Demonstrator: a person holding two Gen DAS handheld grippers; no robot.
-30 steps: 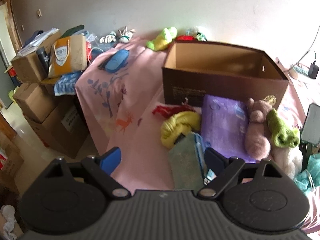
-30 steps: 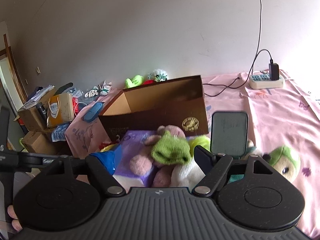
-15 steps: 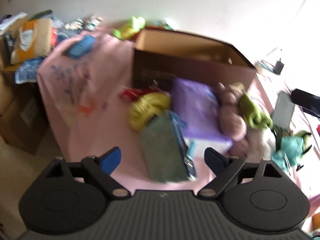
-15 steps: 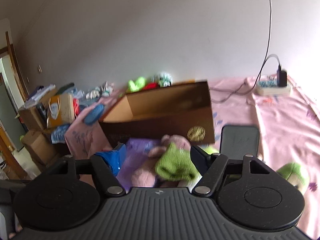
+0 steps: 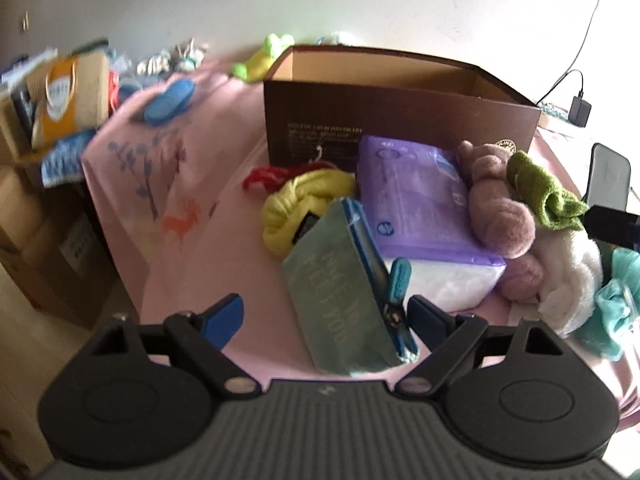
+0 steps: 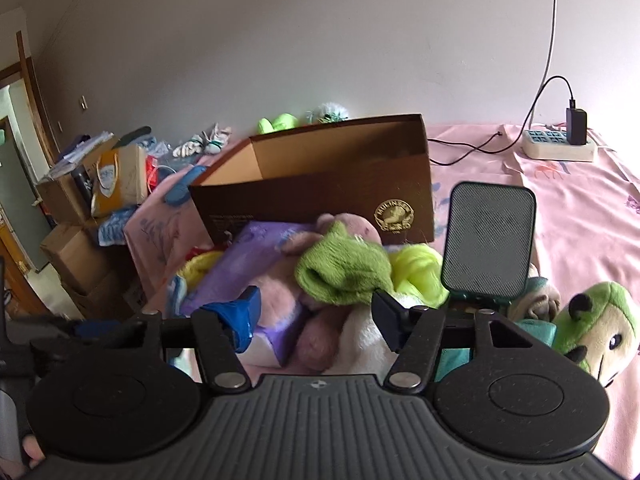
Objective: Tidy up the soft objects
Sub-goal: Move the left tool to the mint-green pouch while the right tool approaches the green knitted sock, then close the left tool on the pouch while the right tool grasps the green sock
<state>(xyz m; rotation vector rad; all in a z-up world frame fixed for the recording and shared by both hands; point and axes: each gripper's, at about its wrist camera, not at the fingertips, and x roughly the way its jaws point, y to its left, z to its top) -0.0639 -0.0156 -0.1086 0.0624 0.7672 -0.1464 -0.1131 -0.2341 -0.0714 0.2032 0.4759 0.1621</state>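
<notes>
A pile of soft things lies on the pink bed in front of an open brown cardboard box point(image 5: 400, 108) point(image 6: 320, 184). It holds a green zip pouch point(image 5: 340, 300), a purple tissue pack point(image 5: 412, 196) point(image 6: 248, 256), a yellow cloth point(image 5: 300, 204), a pink plush point(image 5: 500, 208) point(image 6: 280, 284) and a green sock point(image 5: 540, 192) point(image 6: 344, 268). My left gripper point(image 5: 324, 316) is open with the pouch between its fingers, not gripped. My right gripper point(image 6: 316, 312) is open just above the pink plush and green sock.
A dark flat device point(image 6: 488, 240) stands right of the pile beside a green-hooded plush point(image 6: 600, 328). A power strip point(image 6: 560, 148) with cables lies at the back right. Cardboard boxes and bags point(image 5: 48, 120) stand on the floor off the bed's left edge point(image 5: 120, 216).
The left gripper swung right and closer, so the green pouch now sits between its fingers. The right gripper moved down and nearer to the pink plush and green sock.
</notes>
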